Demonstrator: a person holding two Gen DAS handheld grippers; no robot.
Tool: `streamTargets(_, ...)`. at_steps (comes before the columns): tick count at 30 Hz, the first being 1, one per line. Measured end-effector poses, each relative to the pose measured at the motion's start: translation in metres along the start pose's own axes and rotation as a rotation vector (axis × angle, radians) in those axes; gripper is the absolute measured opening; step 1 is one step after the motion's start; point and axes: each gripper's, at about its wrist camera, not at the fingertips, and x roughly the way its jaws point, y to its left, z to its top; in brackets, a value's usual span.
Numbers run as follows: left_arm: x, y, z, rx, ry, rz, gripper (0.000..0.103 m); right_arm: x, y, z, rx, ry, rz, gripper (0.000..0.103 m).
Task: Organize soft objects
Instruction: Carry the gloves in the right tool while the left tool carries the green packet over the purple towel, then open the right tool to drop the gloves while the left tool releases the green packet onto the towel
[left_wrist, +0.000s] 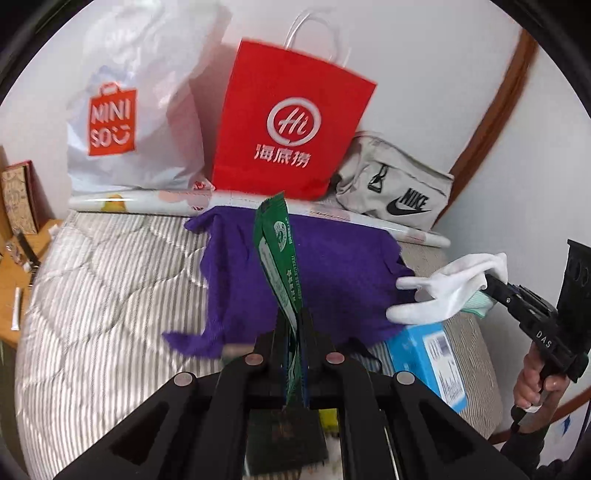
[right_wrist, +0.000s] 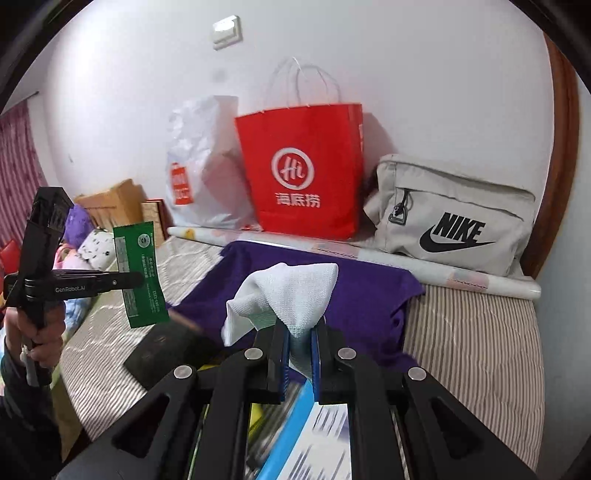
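Observation:
My left gripper (left_wrist: 293, 321) is shut on a flat green packet (left_wrist: 277, 251) that sticks up from its fingertips. Seen from the right wrist, the same gripper (right_wrist: 138, 280) holds the packet (right_wrist: 140, 295) out at the left, above the bed. My right gripper (right_wrist: 300, 332) is shut on a white sock (right_wrist: 288, 291) with a pale green cuff. In the left wrist view the sock (left_wrist: 450, 291) hangs limp from it (left_wrist: 489, 282) at the right. A purple cloth (left_wrist: 332, 266) lies spread on the bed beneath both; it also shows in the right wrist view (right_wrist: 369, 295).
A red paper bag (left_wrist: 291, 122), a white plastic bag (left_wrist: 136, 110) and a grey Nike bag (right_wrist: 454, 218) stand against the wall behind a rolled sheet (right_wrist: 406, 262). A blue box (left_wrist: 424, 362) and a dark flat object (right_wrist: 166, 350) lie on the striped bedcover (left_wrist: 103, 295).

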Motion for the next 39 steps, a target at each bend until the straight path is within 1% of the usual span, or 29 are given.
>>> streamTargets(4, 0.034, 0.01, 0.019, -0.025, 0.038, -0.013, 0.005, 0.029, -0.01, 0.003, 0.007, 0.03, -0.029, 0.01)
streamTargets(6, 0.047, 0.015, 0.026, -0.035, 0.055, -0.04, 0.005, 0.044, -0.016, 0.001, 0.015, 0.047, -0.022, 0.01)
streamTargets(9, 0.069, 0.019, 0.033, -0.041, 0.084, -0.057, 0.005, 0.067, -0.023, 0.0, 0.027, 0.079, -0.016, 0.01)
streamTargets(11, 0.091, 0.023, 0.04, -0.058, 0.125, -0.052, 0.005, 0.083, -0.026, 0.0, 0.033, 0.105, 0.002, 0.01)
streamTargets(14, 0.115, 0.025, 0.048, -0.063, 0.16, -0.07, 0.005, 0.099, -0.028, -0.001, 0.019, 0.13, 0.009, 0.01)
streamTargets(17, 0.133, 0.024, 0.054, -0.057, 0.189, -0.073, 0.005, 0.115, -0.032, -0.006, 0.014, 0.173, -0.003, 0.01)
streamTargets(20, 0.153, 0.022, 0.058, -0.045, 0.233, -0.06, 0.005, 0.131, -0.038, -0.013, 0.011, 0.226, -0.022, 0.01)
streamTargets(23, 0.165, 0.025, 0.06, -0.047, 0.249, -0.045, 0.006, 0.138, -0.042, -0.013, 0.013, 0.248, -0.02, 0.014)
streamTargets(25, 0.17, 0.028, 0.06, -0.047, 0.254, -0.021, 0.007, 0.142, -0.045, -0.013, 0.012, 0.264, -0.031, 0.015)
streamTargets(27, 0.173, 0.031, 0.059, -0.051, 0.263, -0.018, 0.01, 0.141, -0.047, -0.012, 0.014, 0.262, -0.034, 0.016)
streamTargets(29, 0.177, 0.031, 0.06, -0.049, 0.271, -0.01, 0.011, 0.142, -0.049, -0.012, 0.016, 0.264, -0.028, 0.02)
streamTargets(30, 0.177, 0.032, 0.059, -0.046, 0.272, -0.008, 0.013, 0.143, -0.05, -0.011, 0.013, 0.263, -0.029, 0.024)
streamTargets(31, 0.177, 0.032, 0.06, -0.044, 0.275, -0.002, 0.021, 0.143, -0.05, -0.012, 0.006, 0.266, -0.034, 0.029)
streamTargets(32, 0.176, 0.033, 0.06, -0.041, 0.275, 0.003, 0.027, 0.142, -0.049, -0.012, -0.001, 0.271, -0.041, 0.04)
streamTargets(33, 0.174, 0.033, 0.061, -0.032, 0.27, 0.013, 0.042, 0.142, -0.049, -0.012, -0.006, 0.272, -0.046, 0.052)
streamTargets(34, 0.17, 0.031, 0.061, -0.016, 0.256, 0.039, 0.057, 0.14, -0.05, -0.012, -0.009, 0.268, -0.054, 0.061)
streamTargets(35, 0.166, 0.03, 0.062, -0.004, 0.244, 0.063, 0.062, 0.139, -0.05, -0.012, -0.011, 0.26, -0.06, 0.064)
streamTargets(36, 0.161, 0.027, 0.063, 0.018, 0.228, 0.091, 0.064, 0.136, -0.05, -0.012, -0.013, 0.25, -0.066, 0.07)
streamTargets(37, 0.156, 0.025, 0.063, 0.036, 0.217, 0.112, 0.064, 0.133, -0.05, -0.013, -0.015, 0.245, -0.069, 0.073)
streamTargets(39, 0.148, 0.025, 0.064, 0.048, 0.207, 0.135, 0.064, 0.126, -0.052, -0.014, -0.015, 0.235, -0.088, 0.075)
